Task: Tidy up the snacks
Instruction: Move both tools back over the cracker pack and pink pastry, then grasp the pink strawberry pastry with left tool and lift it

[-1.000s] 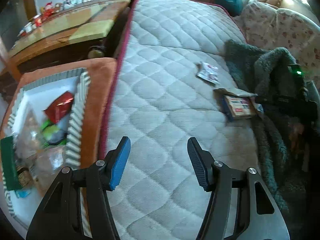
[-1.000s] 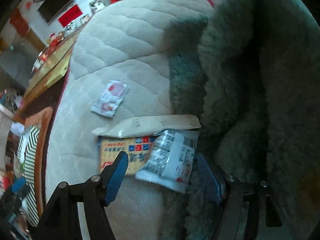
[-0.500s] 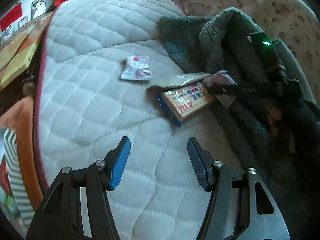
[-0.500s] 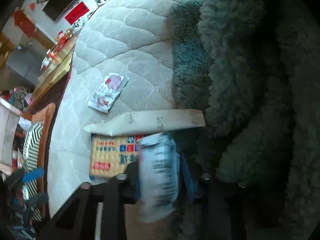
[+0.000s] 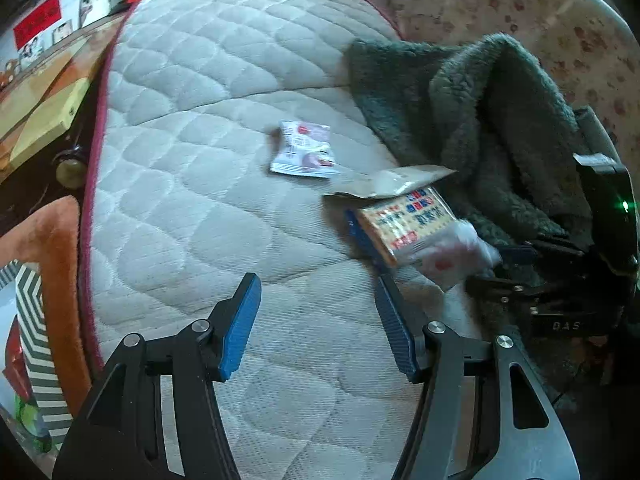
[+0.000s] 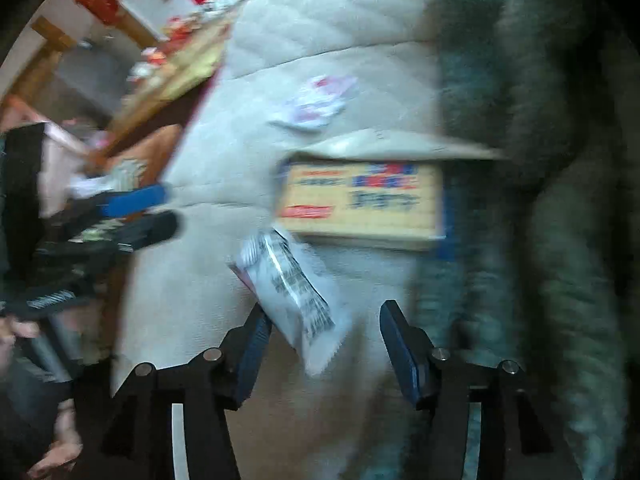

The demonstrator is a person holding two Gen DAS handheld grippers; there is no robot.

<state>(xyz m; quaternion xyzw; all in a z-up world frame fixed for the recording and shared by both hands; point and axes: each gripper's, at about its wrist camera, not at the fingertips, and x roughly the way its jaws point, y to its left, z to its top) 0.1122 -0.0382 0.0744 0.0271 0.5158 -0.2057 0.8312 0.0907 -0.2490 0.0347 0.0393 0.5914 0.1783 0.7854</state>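
Observation:
On the quilted cushion (image 5: 192, 184) lie a pink-white snack packet (image 5: 304, 150), a tan flat packet (image 5: 394, 180) and under it a yellow-blue biscuit box (image 5: 404, 224). My left gripper (image 5: 316, 322) is open and empty, short of the box. My right gripper (image 6: 324, 340) has its jaws apart; a white packet with black print (image 6: 292, 288) lies between them, loose, against the left pad. That packet also shows blurred in the left wrist view (image 5: 456, 252) at the right gripper's tips. The box (image 6: 360, 204) and pink packet (image 6: 320, 100) show ahead in the right wrist view.
A dark green fleece blanket (image 5: 480, 120) is bunched at the cushion's right. An orange-rimmed bin with a striped liner (image 5: 36, 312) holding snacks stands left of the cushion. A wooden table (image 5: 36, 112) is at far left. The left gripper (image 6: 128, 216) shows in the right wrist view.
My left gripper swung right from the bin toward the snacks. My right gripper closed on the white packet, pulled it back and left, and its jaws now stand apart again.

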